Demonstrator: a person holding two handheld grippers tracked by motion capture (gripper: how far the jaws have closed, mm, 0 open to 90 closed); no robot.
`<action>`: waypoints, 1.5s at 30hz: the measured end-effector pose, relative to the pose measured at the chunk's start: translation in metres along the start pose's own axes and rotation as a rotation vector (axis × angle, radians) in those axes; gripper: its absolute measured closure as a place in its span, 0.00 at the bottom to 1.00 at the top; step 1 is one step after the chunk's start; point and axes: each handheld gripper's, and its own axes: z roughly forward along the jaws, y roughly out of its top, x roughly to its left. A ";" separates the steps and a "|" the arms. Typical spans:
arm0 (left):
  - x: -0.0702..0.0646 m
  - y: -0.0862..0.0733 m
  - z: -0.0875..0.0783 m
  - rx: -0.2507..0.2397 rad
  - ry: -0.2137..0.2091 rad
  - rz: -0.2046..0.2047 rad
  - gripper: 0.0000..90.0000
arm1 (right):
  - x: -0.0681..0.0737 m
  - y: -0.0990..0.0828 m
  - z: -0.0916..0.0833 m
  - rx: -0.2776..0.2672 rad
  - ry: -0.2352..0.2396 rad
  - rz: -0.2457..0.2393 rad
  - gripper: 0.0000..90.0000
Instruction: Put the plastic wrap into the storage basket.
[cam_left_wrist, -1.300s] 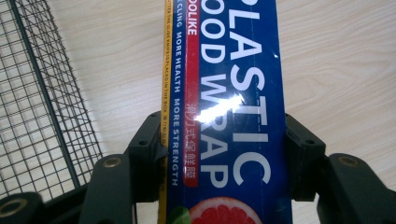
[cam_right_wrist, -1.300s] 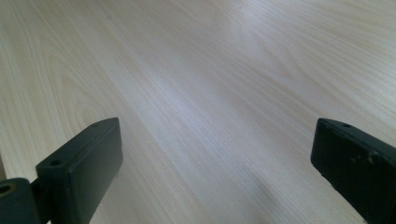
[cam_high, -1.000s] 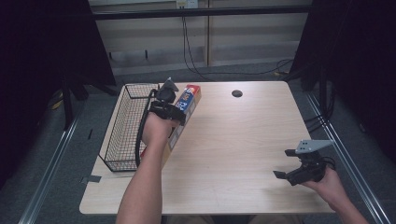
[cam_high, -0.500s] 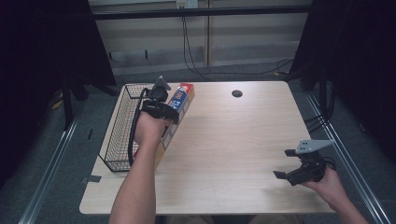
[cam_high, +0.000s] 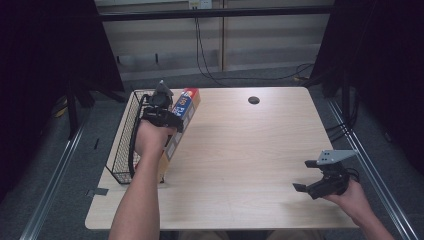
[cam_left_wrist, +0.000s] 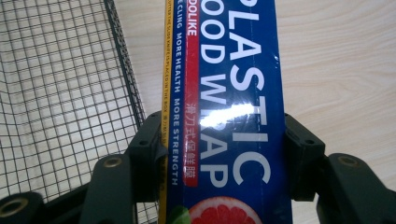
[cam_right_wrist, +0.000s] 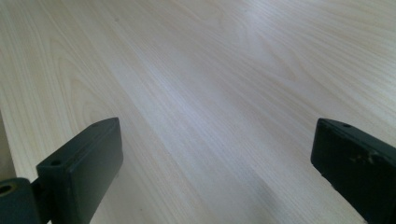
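A long blue box of plastic food wrap (cam_high: 181, 112) (cam_left_wrist: 229, 107) is held above the table's left side, right beside the black wire basket (cam_high: 124, 145). My left gripper (cam_high: 167, 120) (cam_left_wrist: 224, 154) is shut on the box, one jaw pressed on each long side. In the left gripper view the basket's mesh (cam_left_wrist: 60, 84) lies just left of the box. At the table's front right, my right gripper (cam_high: 312, 182) (cam_right_wrist: 215, 154) hovers low over bare wood, open, with nothing between its jaws.
The pale wooden table (cam_high: 250, 150) has a round cable hole (cam_high: 253, 100) near its far edge. The basket sits along the left edge. Dark curtains hang at both sides, and cables trail down the wall behind.
My left gripper has carried the wrap box leftward and a little nearer, closer to the wire basket. The right gripper has stayed where it was.
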 end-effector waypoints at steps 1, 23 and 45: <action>0.002 -0.001 -0.001 -0.001 0.003 -0.006 0.48 | 0.000 0.000 0.000 -0.001 0.004 0.001 0.02; 0.027 -0.011 -0.011 -0.023 0.037 -0.071 0.48 | 0.001 0.001 0.002 0.002 0.010 -0.004 0.02; 0.048 -0.022 -0.013 -0.046 0.081 -0.144 0.48 | 0.001 0.001 0.003 0.006 0.016 -0.001 0.02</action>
